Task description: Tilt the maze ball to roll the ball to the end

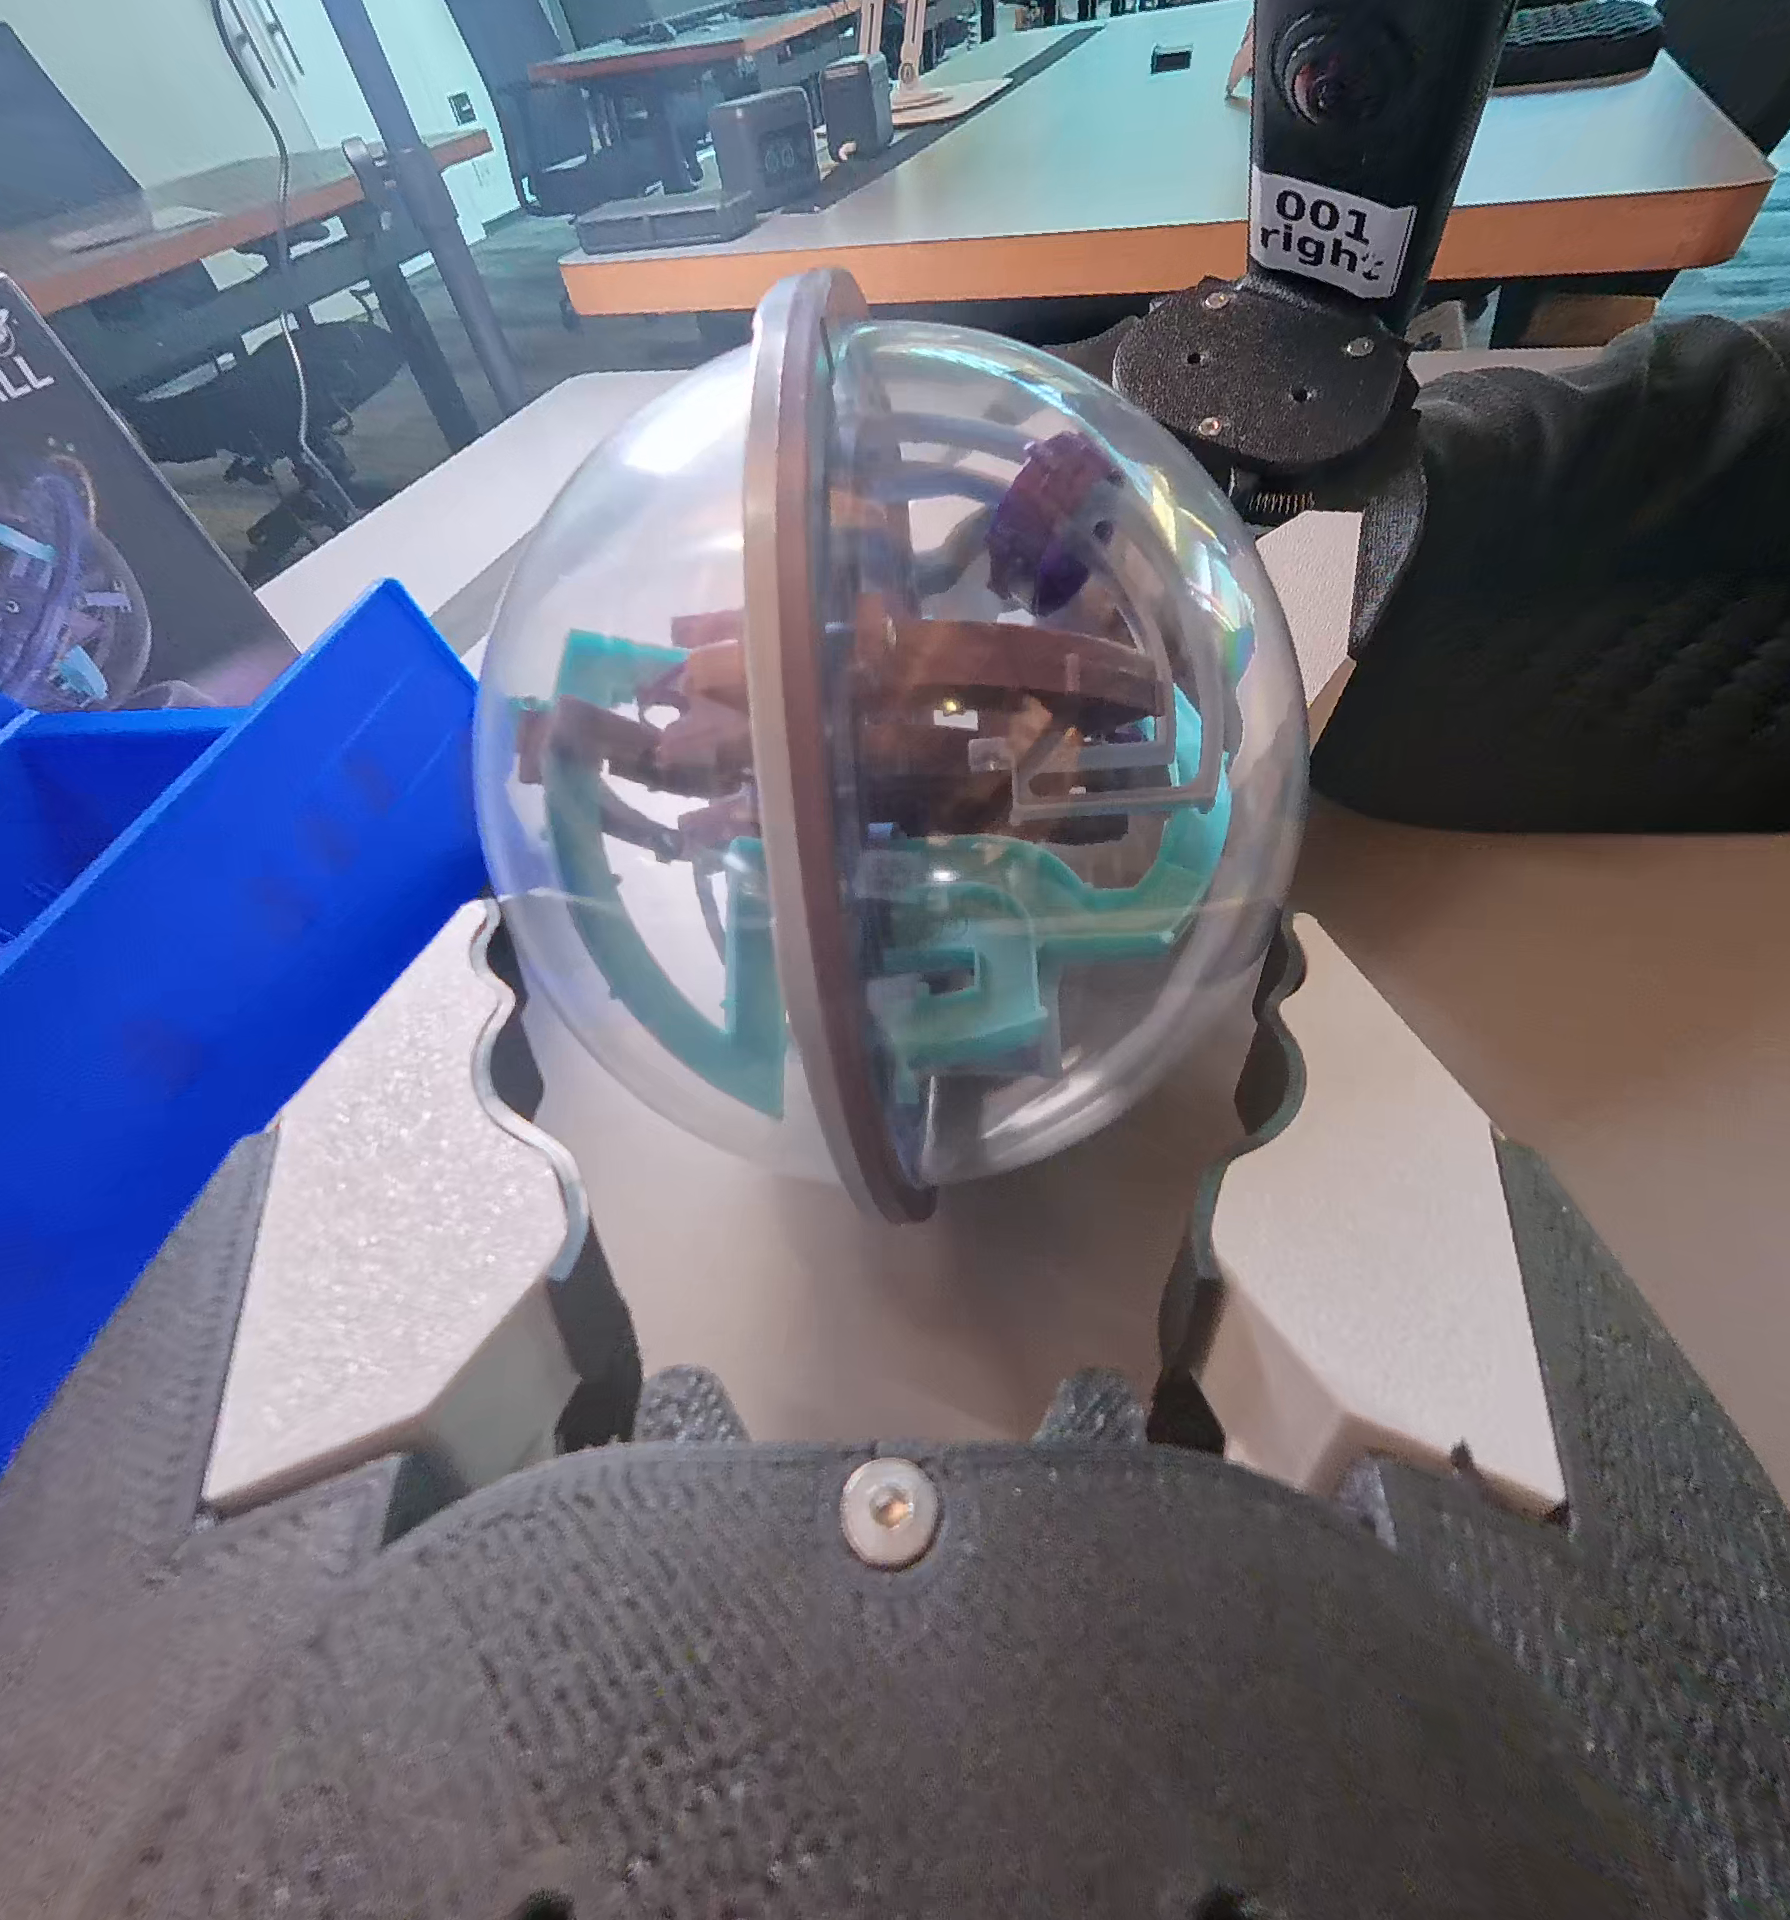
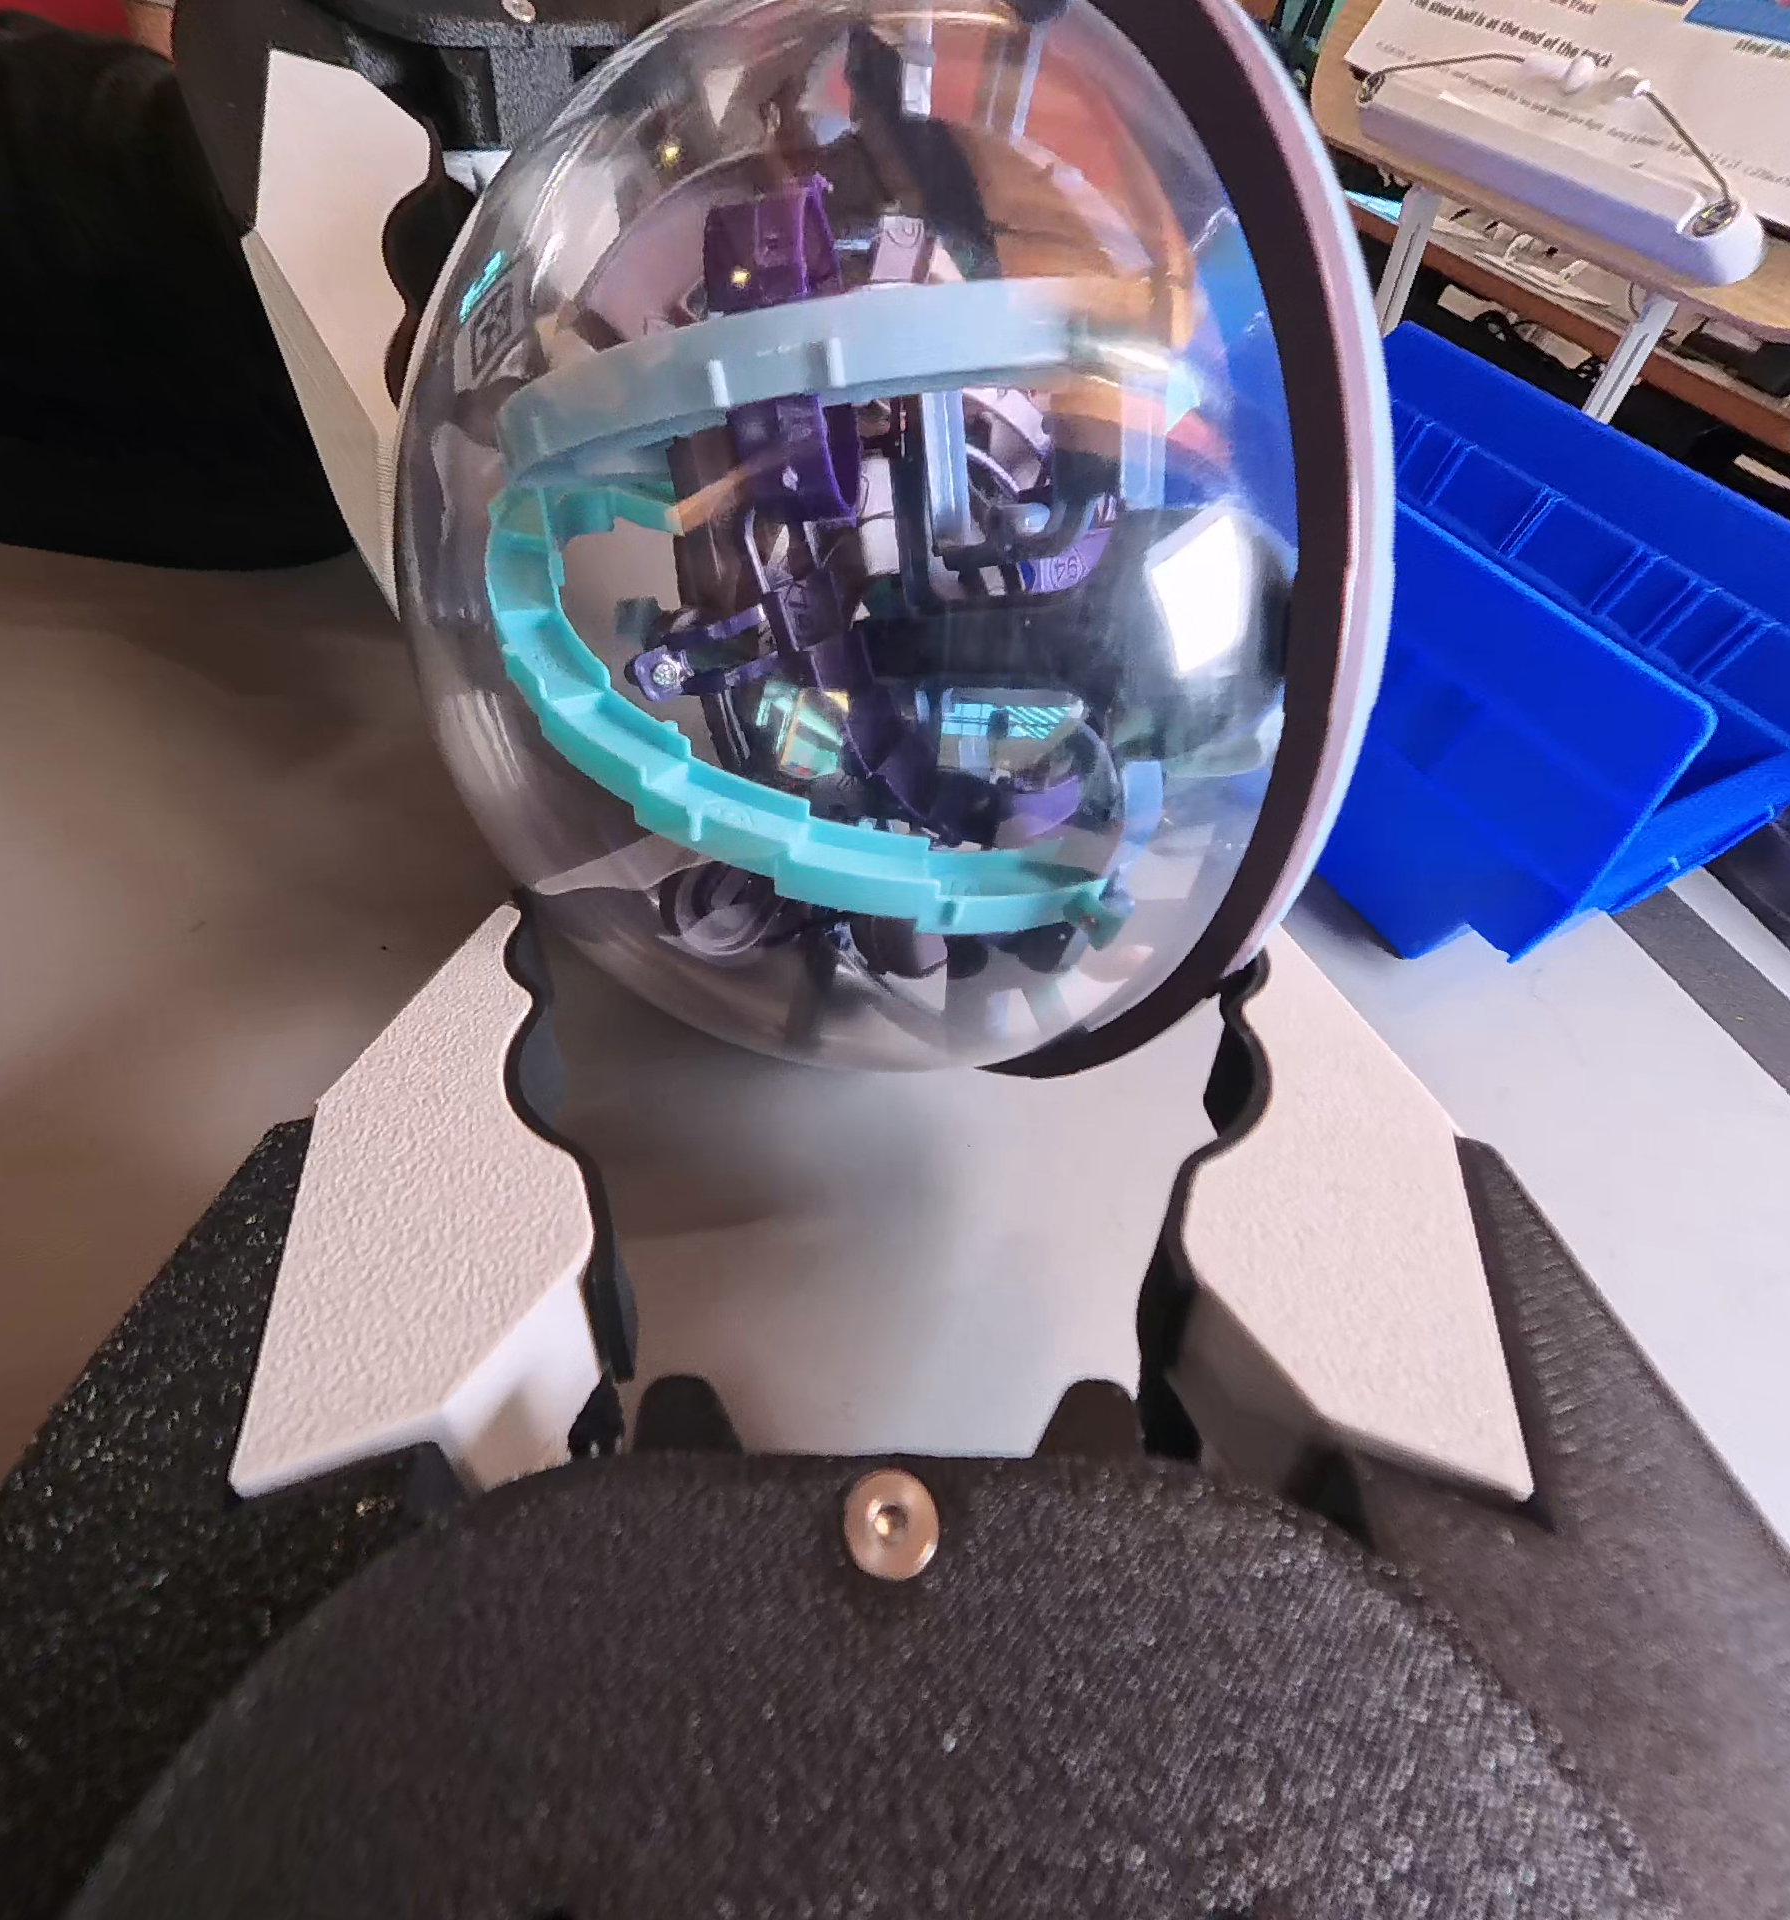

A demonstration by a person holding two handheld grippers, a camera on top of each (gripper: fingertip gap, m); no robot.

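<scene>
The maze ball (image 1: pixel 891 727) is a clear sphere with teal, brown and purple tracks inside and a dark rim around its middle. In the left wrist view it sits between my left gripper's (image 1: pixel 886 935) white fingers, and both pads press on its sides. In the right wrist view the maze ball (image 2: pixel 870 520) fills the space between my right gripper's (image 2: pixel 880 935) fingers. One pad is on the clear shell and the other is at the dark rim. The right gripper also shows behind the ball in the left wrist view (image 1: pixel 1275 416). I cannot pick out the small ball inside.
A blue plastic bin (image 1: pixel 143 883) stands close beside the ball; it also shows in the right wrist view (image 2: pixel 1597 675). The toy's dark box (image 1: pixel 39 499) stands behind the bin. A beige table (image 1: pixel 1545 987) lies below. A gloved hand (image 1: pixel 1649 623) holds the right gripper.
</scene>
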